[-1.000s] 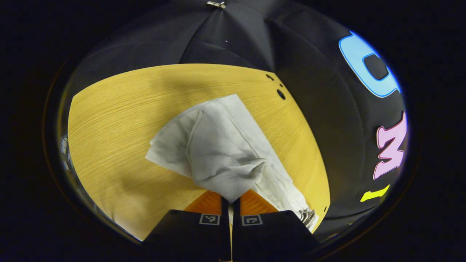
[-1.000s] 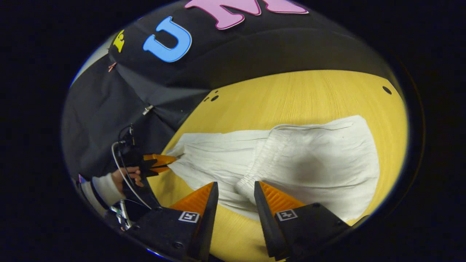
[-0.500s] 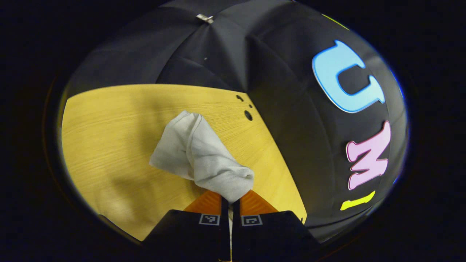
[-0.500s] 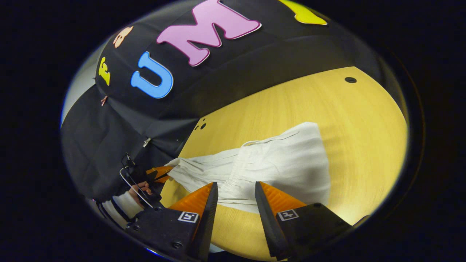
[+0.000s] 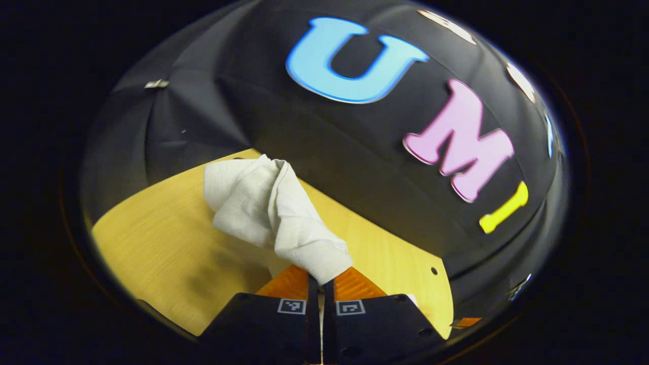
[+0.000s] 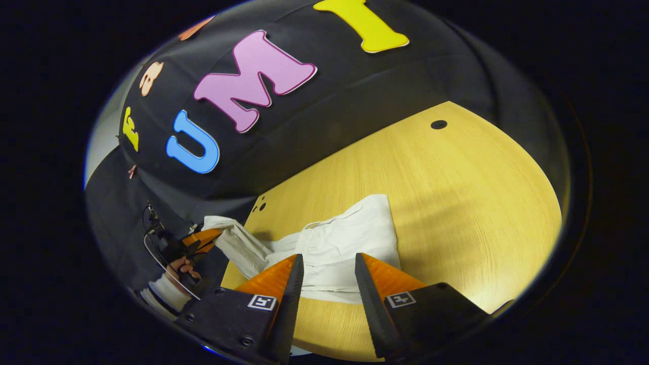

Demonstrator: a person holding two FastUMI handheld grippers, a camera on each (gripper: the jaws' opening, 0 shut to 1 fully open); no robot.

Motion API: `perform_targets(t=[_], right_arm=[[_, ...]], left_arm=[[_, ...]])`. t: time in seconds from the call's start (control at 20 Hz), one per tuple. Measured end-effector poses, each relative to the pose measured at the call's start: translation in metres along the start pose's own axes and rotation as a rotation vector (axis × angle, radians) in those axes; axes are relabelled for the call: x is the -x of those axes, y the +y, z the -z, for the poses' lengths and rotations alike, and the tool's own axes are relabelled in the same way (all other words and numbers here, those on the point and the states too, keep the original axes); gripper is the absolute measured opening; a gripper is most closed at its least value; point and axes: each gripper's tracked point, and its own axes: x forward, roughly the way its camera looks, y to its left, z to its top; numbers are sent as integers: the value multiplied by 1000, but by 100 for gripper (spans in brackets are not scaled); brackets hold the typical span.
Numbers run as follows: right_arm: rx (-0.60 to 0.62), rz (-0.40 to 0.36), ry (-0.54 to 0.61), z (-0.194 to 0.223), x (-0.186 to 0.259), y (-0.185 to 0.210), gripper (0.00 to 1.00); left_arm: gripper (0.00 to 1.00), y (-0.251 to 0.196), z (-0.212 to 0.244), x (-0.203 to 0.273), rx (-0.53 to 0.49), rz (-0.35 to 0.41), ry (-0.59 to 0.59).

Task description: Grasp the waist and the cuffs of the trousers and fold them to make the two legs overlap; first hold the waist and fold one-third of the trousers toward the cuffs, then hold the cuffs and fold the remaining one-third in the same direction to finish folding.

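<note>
Trousers (image 6: 350, 243), white, lie bunched on the yellow wooden table (image 6: 456, 192), one end lifted off the surface. Left gripper (image 5: 321, 284) is clamped on a wad of the cloth, both fingers pressed together with fabric squeezed between them; in the left gripper view the held end (image 5: 268, 213) rises up toward the booth wall, above the table. In the right gripper view that same gripper (image 6: 205, 238) sits far left with a hand (image 6: 180, 266) behind it, pulling a strip of cloth off the table edge. Right gripper (image 6: 327, 276) has its fingers spread apart, nothing between them pressed, hovering just over the gathered elastic waist part; cannot tell if a tip touches the cloth. Progress, judging from how it lies: early-to-middle. Trousers look partly gathered, not flat, no neat thirds visible, so the final folds are not done. Whether the legs already overlap is hard to tell from the crumple. Left to do: lay the lifted end down over the rest, then fold the remaining third, flatten. Risk: the cloth drags and bunches rather than folding clean.
</note>
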Motion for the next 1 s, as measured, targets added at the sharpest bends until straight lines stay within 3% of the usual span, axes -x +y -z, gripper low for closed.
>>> perform_targets(t=[0.3,0.6,0.65,0.7,0.85,0.95,1.0], right_arm=[[-64,78,-47,-9,26,-48,63],[-103,133,-98,-25,52,-84,63],[-109,138,-103,-27,56,-88,63],[-111,144,-109,-28,59,-93,63],[-119,157,-118,-30,64,-100,63],[-124,158,-118,-31,64,-101,63],[-126,157,-118,-31,65,-102,63]], left_arm=[[7,-71,71,-19,-241,75,115],[7,-117,157,-34,-576,132,244],[2,-121,170,-35,-624,136,263],[7,-123,180,-36,-673,136,275],[9,-122,210,-35,-808,149,314],[13,-126,227,-30,-846,178,344],[27,-128,233,-26,-852,194,354]])
